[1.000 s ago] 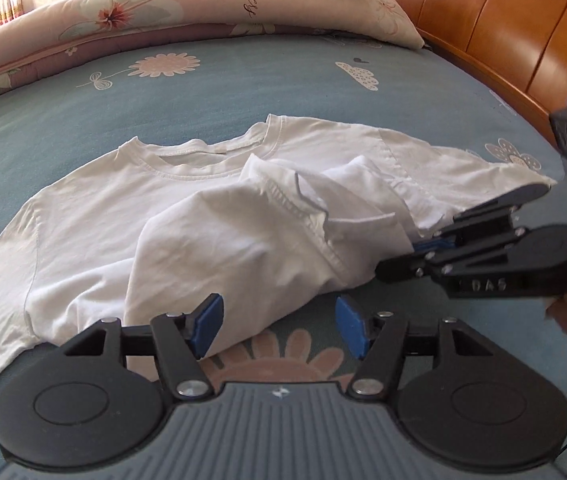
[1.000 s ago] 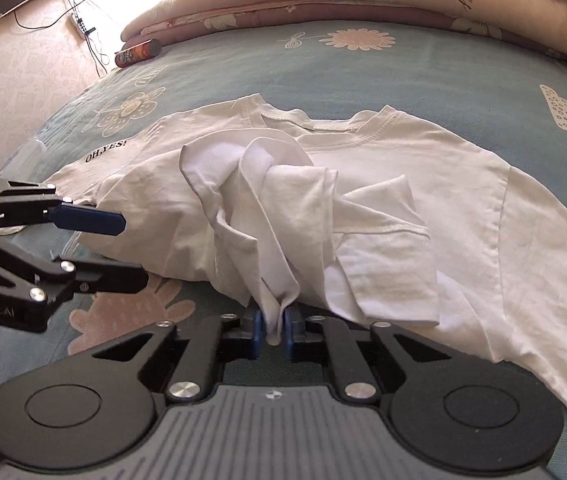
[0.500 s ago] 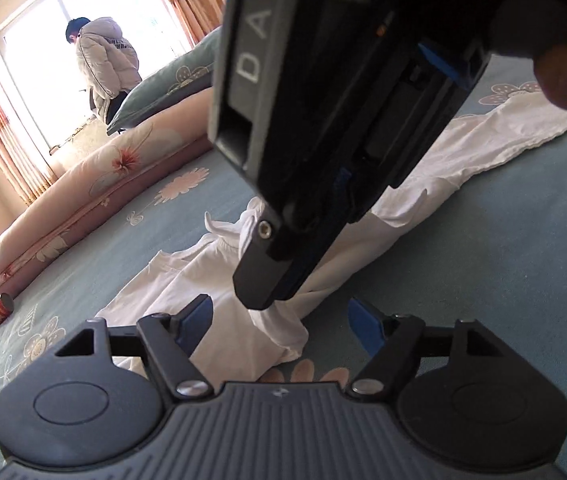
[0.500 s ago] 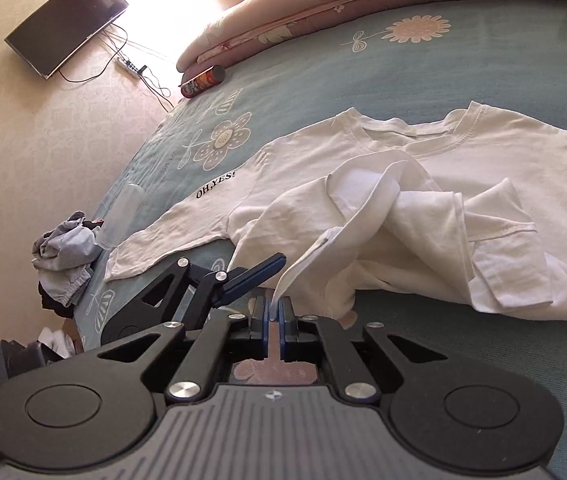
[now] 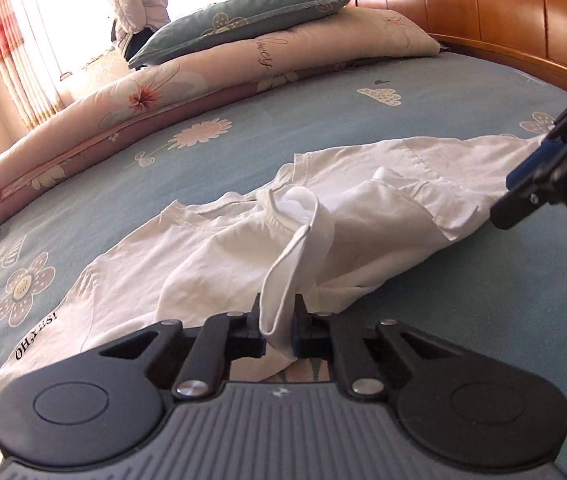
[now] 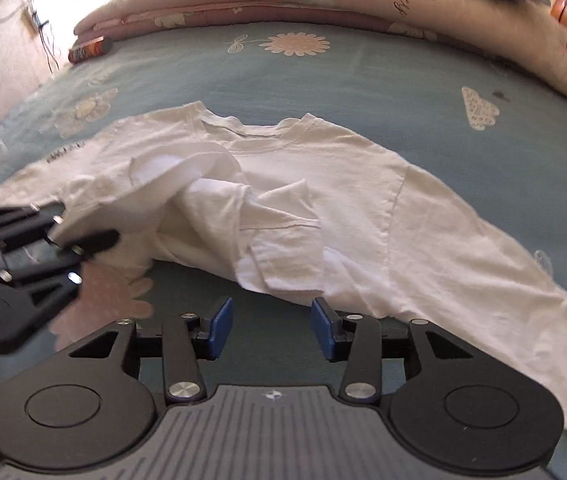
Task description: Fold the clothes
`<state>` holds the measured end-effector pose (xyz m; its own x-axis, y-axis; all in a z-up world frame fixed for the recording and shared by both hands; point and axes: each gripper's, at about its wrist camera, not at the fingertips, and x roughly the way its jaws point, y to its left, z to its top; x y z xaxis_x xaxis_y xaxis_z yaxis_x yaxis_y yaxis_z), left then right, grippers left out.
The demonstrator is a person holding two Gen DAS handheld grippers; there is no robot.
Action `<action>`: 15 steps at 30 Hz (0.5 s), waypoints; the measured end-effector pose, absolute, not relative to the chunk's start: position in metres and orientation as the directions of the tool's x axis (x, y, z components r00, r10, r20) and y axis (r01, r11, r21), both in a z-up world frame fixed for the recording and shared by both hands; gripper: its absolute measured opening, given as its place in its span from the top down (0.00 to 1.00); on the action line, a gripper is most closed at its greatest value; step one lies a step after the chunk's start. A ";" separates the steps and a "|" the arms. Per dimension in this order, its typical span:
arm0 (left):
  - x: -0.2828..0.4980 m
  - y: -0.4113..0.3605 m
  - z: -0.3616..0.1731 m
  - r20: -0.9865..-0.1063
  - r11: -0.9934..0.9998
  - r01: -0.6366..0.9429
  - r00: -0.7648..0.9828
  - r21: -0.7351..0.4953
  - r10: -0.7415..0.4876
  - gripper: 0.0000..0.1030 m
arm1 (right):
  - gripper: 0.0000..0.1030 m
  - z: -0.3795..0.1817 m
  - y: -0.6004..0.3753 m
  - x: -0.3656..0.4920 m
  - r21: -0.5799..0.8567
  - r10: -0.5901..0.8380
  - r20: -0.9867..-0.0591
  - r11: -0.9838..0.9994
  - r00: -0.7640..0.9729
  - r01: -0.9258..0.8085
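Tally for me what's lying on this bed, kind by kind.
White T-shirt: 1
Folded quilt: 1
Pillow: 1
Snack can: 1
Total: 4

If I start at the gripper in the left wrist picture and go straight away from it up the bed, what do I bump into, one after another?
left gripper, closing on a fold of cloth → white T-shirt → blue flowered sheet → folded floral quilt → grey-green pillow
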<state>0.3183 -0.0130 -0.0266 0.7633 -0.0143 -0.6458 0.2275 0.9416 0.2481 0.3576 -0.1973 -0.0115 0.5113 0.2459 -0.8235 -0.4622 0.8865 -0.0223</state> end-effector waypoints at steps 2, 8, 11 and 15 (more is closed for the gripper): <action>0.319 -0.004 -0.023 -0.649 0.950 0.201 0.761 0.238 0.001 0.92 | 0.48 -0.020 -0.184 0.353 -0.153 0.209 -0.803 0.833 0.558 -0.531; 0.323 0.005 -0.021 -0.638 0.952 0.173 0.770 0.251 0.028 0.92 | 0.48 -0.035 -0.144 0.354 -0.284 0.260 -0.749 0.705 0.609 -0.650; 0.326 0.013 -0.014 -0.642 0.964 0.153 0.767 0.219 0.025 0.92 | 0.48 -0.036 -0.136 0.365 -0.264 0.296 -0.742 0.696 0.602 -0.668; 0.323 0.019 -0.010 -0.647 0.969 0.134 0.762 0.207 0.032 0.92 | 0.48 -0.035 -0.131 0.384 -0.176 0.356 -0.746 0.709 0.562 -0.683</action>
